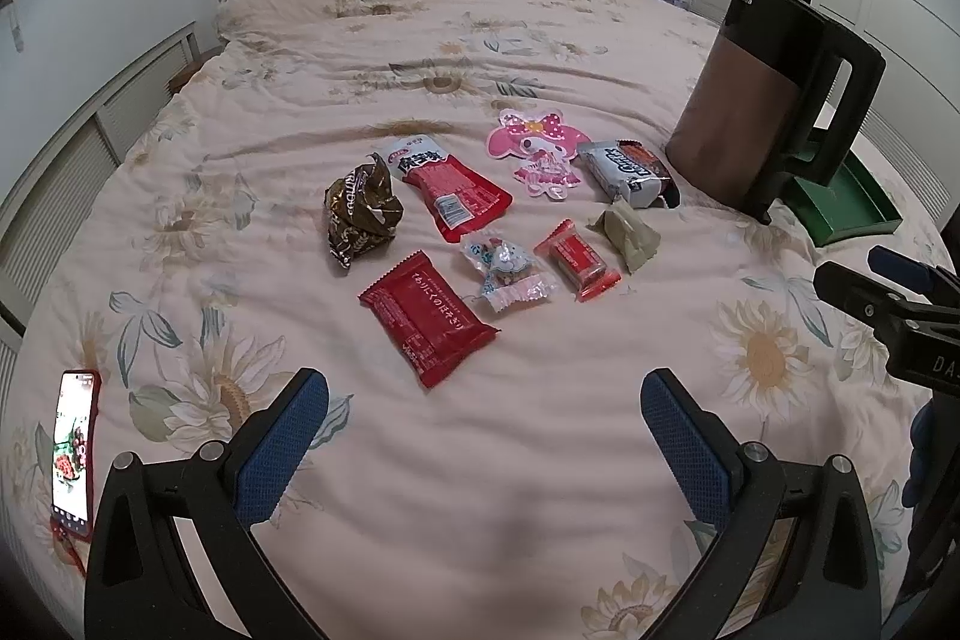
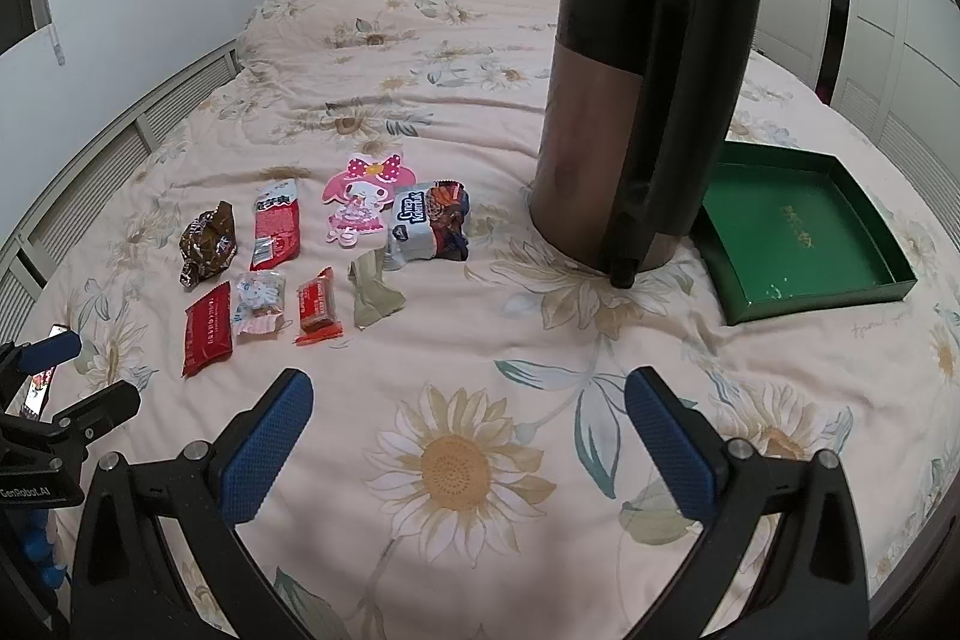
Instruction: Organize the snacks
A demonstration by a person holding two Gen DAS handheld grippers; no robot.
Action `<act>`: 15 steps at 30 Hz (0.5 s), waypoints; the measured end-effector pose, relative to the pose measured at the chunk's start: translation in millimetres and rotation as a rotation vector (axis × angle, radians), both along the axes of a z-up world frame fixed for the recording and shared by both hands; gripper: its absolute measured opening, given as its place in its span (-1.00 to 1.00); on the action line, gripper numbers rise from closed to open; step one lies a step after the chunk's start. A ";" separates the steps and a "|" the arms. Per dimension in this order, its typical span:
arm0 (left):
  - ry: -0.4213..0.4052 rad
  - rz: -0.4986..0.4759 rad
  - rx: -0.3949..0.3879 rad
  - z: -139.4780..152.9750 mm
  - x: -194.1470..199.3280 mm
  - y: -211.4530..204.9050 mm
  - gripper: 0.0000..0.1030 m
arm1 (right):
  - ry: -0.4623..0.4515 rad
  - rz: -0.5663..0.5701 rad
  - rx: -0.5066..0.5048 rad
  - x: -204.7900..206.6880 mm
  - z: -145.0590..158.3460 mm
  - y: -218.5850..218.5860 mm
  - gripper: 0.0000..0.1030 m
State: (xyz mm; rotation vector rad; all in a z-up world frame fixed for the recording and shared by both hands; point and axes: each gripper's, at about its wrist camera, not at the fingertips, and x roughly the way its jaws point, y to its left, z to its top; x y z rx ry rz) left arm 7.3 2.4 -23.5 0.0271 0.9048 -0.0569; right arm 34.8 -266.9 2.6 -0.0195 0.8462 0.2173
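Both hand-held grippers released: left, right. 8 snacks loose on bed, green tray empty behind kettle. Risk: reach could clip and tip the kettle.

The right gripper hung over the flowered bedspread with its jaws wide apart and nothing between them. A brown kettle stood upright, just beside an empty green tray. To the left lay a group of snacks, among them a red packet and a pink cartoon packet. The left gripper showed at the left edge.
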 end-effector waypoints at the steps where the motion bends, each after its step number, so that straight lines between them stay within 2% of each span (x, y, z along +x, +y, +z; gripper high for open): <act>1: 0.001 0.000 0.000 -0.1 0.3 -0.2 0.98 | 0.000 0.001 0.000 0.0 -0.1 0.0 1.00; 15: 0.020 0.000 0.001 -6.5 3.3 1.3 0.98 | 0.008 0.011 0.006 1.0 -5.6 3.9 1.00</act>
